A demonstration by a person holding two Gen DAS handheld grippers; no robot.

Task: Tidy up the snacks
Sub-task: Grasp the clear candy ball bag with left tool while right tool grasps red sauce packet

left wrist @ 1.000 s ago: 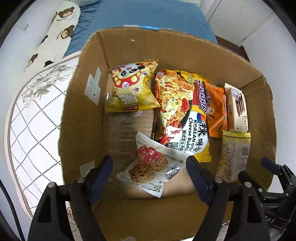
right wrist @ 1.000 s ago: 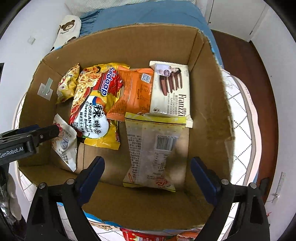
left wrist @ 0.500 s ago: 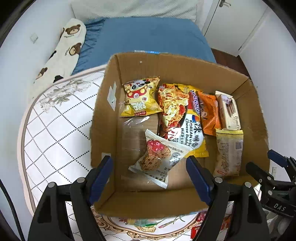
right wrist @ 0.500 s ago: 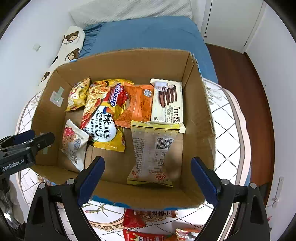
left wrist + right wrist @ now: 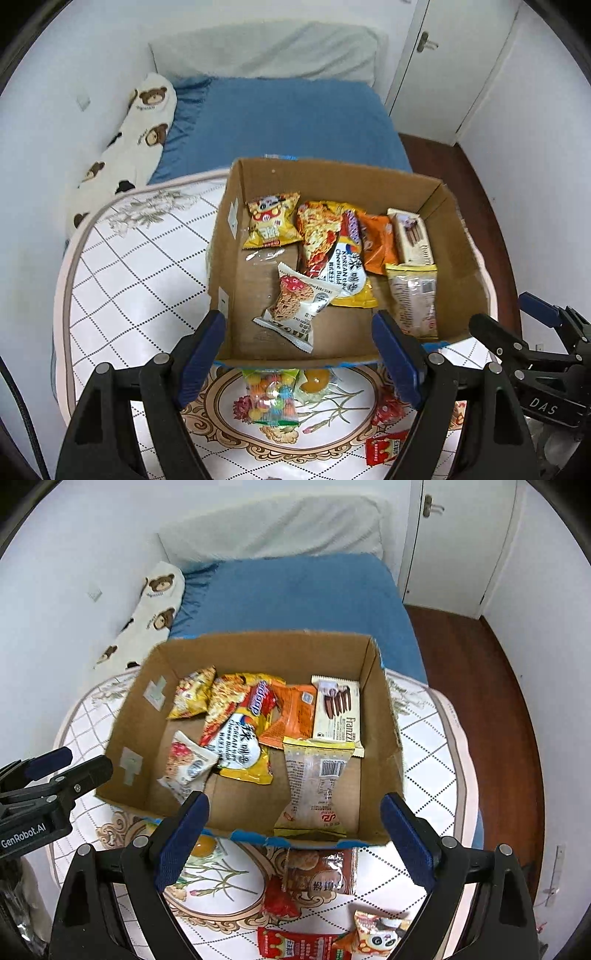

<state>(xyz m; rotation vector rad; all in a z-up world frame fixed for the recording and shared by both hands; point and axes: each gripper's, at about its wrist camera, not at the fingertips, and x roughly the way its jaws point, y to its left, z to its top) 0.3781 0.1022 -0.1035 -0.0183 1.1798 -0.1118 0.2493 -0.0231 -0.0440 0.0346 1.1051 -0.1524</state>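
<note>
An open cardboard box (image 5: 236, 258) (image 5: 384, 731) stands on a round patterned table (image 5: 122, 280) (image 5: 436, 775). Inside lie several snack packs: a yellow chip bag (image 5: 271, 225), a Korean noodle pack (image 5: 332, 254) (image 5: 240, 734), an orange pack (image 5: 376, 243), a Franzzi wafer box (image 5: 338, 712), a clear bar pack (image 5: 314, 786) and an oat biscuit pack (image 5: 295, 306). My left gripper (image 5: 299, 354) and my right gripper (image 5: 293, 832) are both open and empty, held above the box's near edge. Loose snacks lie on the table in front: a candy bag (image 5: 271, 398), a brown pack (image 5: 321, 871), red packs (image 5: 295, 941).
A blue bed (image 5: 280, 122) with a bear-print pillow (image 5: 136, 129) lies behind the table. A white door (image 5: 454, 542) and dark wood floor (image 5: 476, 686) are at the right. The white wall is close on the left.
Both grippers have pulled back and up from inside the box. The whole box, the table and loose snacks in front have come into view. Both stay open.
</note>
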